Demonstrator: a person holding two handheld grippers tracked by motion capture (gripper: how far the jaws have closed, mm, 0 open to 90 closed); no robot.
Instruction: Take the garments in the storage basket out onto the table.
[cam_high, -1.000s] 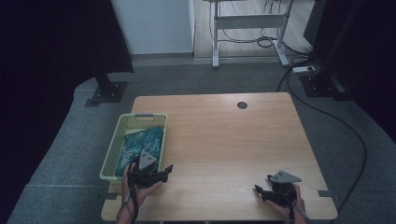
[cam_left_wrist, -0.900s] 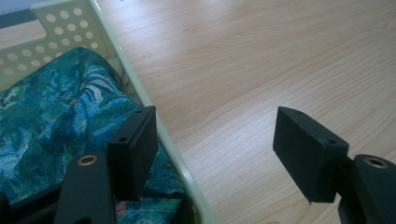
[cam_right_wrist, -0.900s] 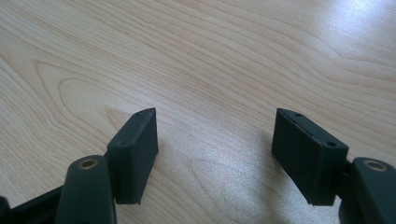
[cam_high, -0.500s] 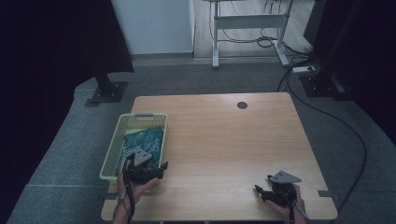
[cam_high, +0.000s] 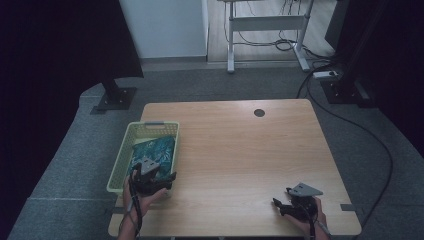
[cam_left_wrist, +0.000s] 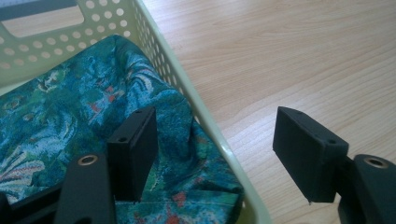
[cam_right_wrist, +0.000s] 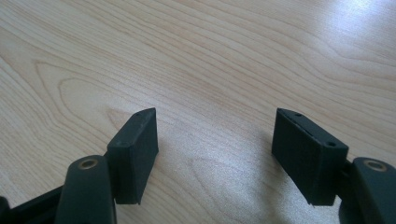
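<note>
Patterned cloth (cam_high: 154, 150), blue-green with small red flecks, lying crumpled inside the pale green perforated basket (cam_high: 131, 137) at roughly nine o'clock on the wooden table (cam_high: 240, 145), close to the table's left edge. Seen close in the left gripper view as bunched cloth (cam_left_wrist: 70, 121) pressed up against the basket wall (cam_left_wrist: 187, 93), one fold rising to the rim. Left gripper (cam_high: 165, 179) held at about seven o'clock on the table, over the basket's near right corner, grey plate on top, hand (cam_high: 142, 197) wrapped round it from below. Jaws spread wide in its own view, left gripper (cam_left_wrist: 215, 154) straddling the basket wall: one jaw above the cloth inside, the other above bare wood outside, nothing pinched between them; contact between the inner jaw and the cloth impossible to tell. Right gripper (cam_high: 279, 206) well apart at about five o'clock, near the table's front edge, held low over the wood by the other hand (cam_high: 312, 222). Jaws there equally wide, right gripper (cam_right_wrist: 215, 154) with only plain wood grain between the pads, gripping nothing. Small dark round hole (cam_high: 259, 113) in the tabletop at twelve o'clock, near the far edge.
</note>
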